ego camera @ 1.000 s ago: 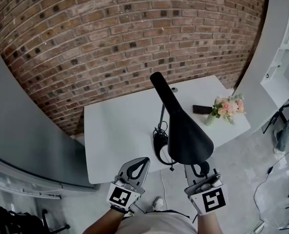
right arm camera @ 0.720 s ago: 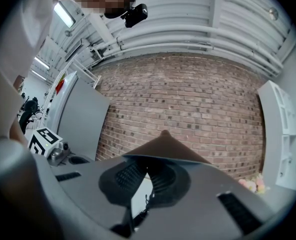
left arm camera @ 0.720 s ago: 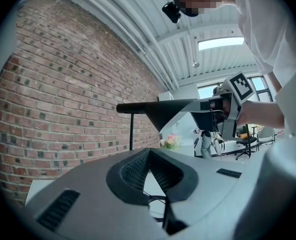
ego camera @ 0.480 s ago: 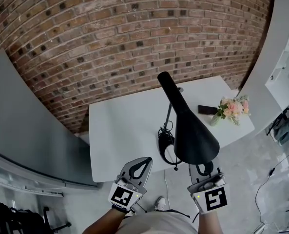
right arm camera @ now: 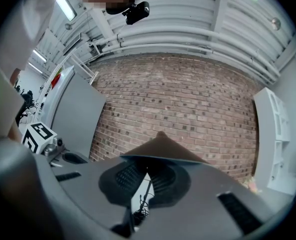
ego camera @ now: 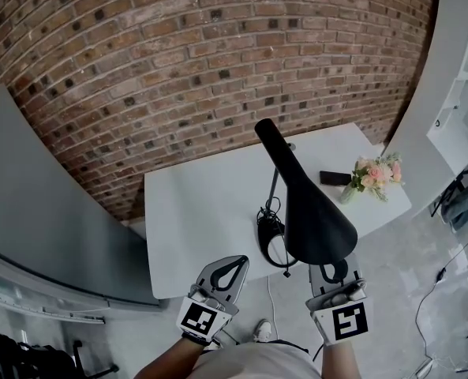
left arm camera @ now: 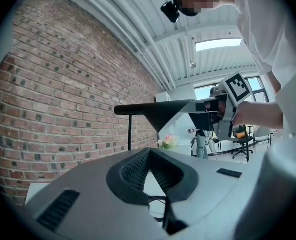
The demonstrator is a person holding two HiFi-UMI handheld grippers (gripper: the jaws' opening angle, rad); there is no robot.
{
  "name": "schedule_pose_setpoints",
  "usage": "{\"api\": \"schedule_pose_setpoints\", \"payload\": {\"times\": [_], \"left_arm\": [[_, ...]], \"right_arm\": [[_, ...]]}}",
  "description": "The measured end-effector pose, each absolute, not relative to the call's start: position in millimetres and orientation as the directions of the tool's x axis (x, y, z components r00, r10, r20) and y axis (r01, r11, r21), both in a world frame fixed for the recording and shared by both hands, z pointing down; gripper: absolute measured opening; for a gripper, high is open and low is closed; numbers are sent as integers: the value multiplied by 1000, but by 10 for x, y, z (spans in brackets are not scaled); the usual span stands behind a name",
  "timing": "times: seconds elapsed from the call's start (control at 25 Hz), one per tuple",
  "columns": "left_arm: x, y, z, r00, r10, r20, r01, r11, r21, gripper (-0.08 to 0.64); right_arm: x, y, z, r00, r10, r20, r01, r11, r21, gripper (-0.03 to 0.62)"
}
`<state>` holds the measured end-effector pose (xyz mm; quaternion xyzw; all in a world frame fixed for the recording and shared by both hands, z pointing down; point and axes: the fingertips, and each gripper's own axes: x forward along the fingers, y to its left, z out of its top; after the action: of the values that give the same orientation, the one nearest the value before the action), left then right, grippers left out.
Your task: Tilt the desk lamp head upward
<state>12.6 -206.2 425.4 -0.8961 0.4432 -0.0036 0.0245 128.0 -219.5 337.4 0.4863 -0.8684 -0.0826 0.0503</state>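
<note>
The lamp [ego camera: 316, 212] is showing black over the white table [ego camera: 194, 219]. The wall [ego camera: 178, 69] is running in red-brown brick. The flowers [ego camera: 376, 174] are showing pink. The grey left gripper [ego camera: 232, 264] and right gripper [ego camera: 334, 273] are carrying black-and-white markers.

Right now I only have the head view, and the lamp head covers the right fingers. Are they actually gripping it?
Observer: Yes. In the right gripper view, the right gripper is shut on the rim of the lamp head.
Operator: How is the head angled? From above I can't judge.
Observer: The left gripper view shows it side-on. It lies roughly square to the upright stem, with its wide end at the right gripper.
Operator: And the left one?
Observer: In its own view the left gripper is shut, with nothing between its fingers, and it is clear of the lamp.
</note>
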Motion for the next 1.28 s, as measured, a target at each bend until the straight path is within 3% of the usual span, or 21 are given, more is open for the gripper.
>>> {"api": "schedule_pose_setpoints", "payload": {"times": [1.28], "left_arm": [[-89, -1894, 4177, 657, -753, -32, -753, -655, -65, 8]], "right_arm": [[1389, -2056, 3377, -395, -919, -12, -899, 384, 209, 12]]}}
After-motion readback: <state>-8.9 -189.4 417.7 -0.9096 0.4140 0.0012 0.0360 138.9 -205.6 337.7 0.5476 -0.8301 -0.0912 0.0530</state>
